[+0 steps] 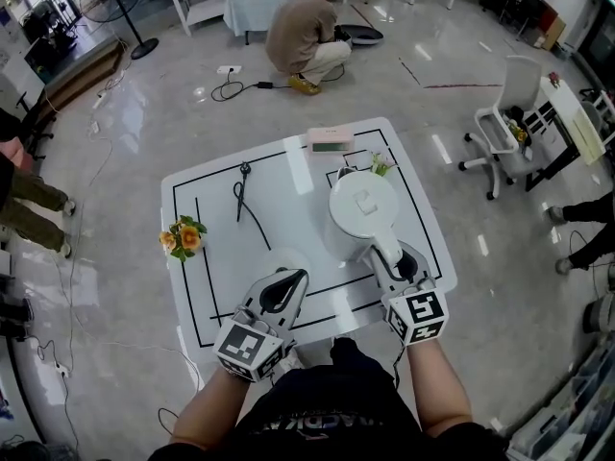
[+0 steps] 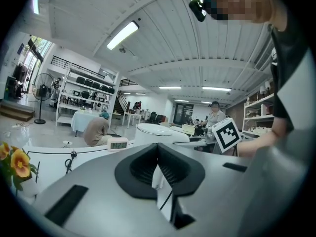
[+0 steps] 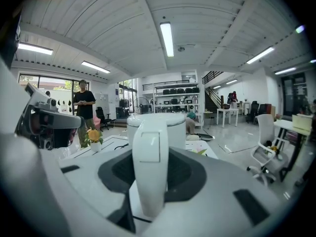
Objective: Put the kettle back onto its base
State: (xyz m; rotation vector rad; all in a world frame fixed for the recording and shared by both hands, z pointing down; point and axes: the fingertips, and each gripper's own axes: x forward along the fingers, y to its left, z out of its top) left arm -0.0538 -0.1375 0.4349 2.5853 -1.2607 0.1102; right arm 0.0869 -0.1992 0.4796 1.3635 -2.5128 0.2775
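Note:
The white kettle (image 1: 360,209) stands on the right half of the white table (image 1: 207,195), its handle (image 1: 382,250) pointing at me. My right gripper (image 1: 399,262) is shut on that handle; in the right gripper view the handle (image 3: 150,167) fills the gap between the dark pads, with the kettle body (image 3: 160,125) behind it. A pale round disc (image 1: 279,258), seemingly the base, lies just ahead of my left gripper (image 1: 291,279), at the end of a black cord (image 1: 248,209). The left gripper (image 2: 158,152) is shut with nothing in it. The kettle (image 2: 153,132) shows beyond it.
A small digital clock (image 1: 330,140) sits at the table's far edge. A pot of orange flowers (image 1: 183,238) stands at the left edge, and a small sprig (image 1: 381,164) behind the kettle. A person (image 1: 303,32) crouches on the floor beyond. An office chair (image 1: 504,113) stands to the right.

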